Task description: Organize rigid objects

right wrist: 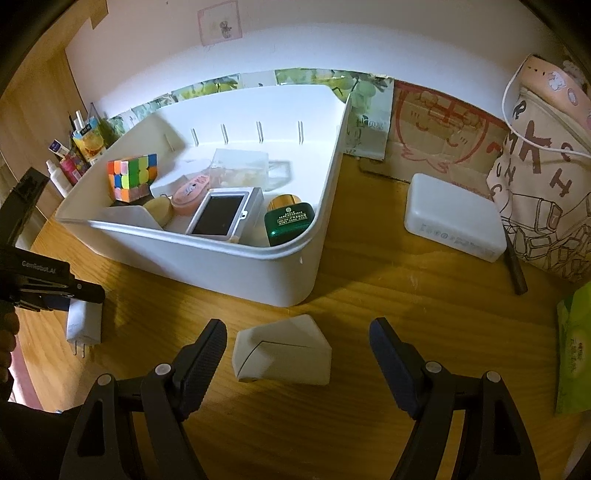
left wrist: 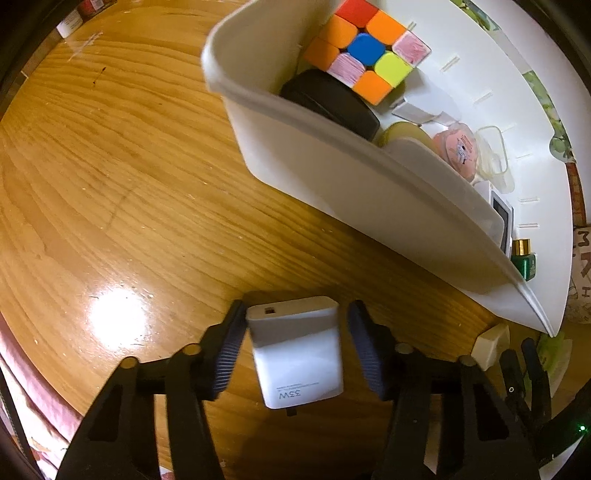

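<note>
Left wrist view shows your left claw (left wrist: 297, 343) straddling the white charger (left wrist: 297, 354) on the wooden surface (left wrist: 129, 184) beside the bin (left wrist: 332, 166), left pad touching, right pad just apart, while your right claw (right wrist: 297, 363) gapes around a white wedge box (right wrist: 282, 350).

A home, likely a bedroom desk: a wooden desk (right wrist: 369, 280) against a wall, toiletry bottles (right wrist: 64, 166) at its far left corner, a printed canvas bag (right wrist: 535, 184) at its right edge, a child's drawing (right wrist: 219, 24) stuck above.
</note>
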`<control>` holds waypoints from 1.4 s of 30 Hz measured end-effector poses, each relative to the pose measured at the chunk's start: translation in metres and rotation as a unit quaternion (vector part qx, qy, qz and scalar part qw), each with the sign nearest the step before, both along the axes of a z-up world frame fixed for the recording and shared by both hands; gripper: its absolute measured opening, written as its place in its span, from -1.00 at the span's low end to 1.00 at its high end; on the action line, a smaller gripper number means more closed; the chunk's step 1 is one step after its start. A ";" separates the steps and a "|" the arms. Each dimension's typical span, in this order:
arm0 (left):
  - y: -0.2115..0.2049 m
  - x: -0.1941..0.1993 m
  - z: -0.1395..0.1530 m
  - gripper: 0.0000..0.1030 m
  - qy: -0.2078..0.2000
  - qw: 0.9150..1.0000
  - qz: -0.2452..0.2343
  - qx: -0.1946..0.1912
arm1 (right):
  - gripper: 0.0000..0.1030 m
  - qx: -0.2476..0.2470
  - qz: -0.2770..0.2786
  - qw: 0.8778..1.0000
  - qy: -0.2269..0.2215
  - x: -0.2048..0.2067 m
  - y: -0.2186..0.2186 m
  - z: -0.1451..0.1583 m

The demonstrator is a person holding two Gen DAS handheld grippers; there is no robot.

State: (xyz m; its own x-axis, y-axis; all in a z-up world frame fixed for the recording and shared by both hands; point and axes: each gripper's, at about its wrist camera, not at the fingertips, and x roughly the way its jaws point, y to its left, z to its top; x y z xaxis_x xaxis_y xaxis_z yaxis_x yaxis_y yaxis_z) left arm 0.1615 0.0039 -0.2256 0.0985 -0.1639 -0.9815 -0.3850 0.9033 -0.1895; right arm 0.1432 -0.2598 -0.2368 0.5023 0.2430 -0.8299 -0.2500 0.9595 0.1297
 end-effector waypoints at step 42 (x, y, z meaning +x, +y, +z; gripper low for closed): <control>0.024 -0.019 0.004 0.02 -0.009 1.000 -0.016 -0.013 | 0.24 -0.007 0.031 0.999 0.043 0.010 0.015 -0.028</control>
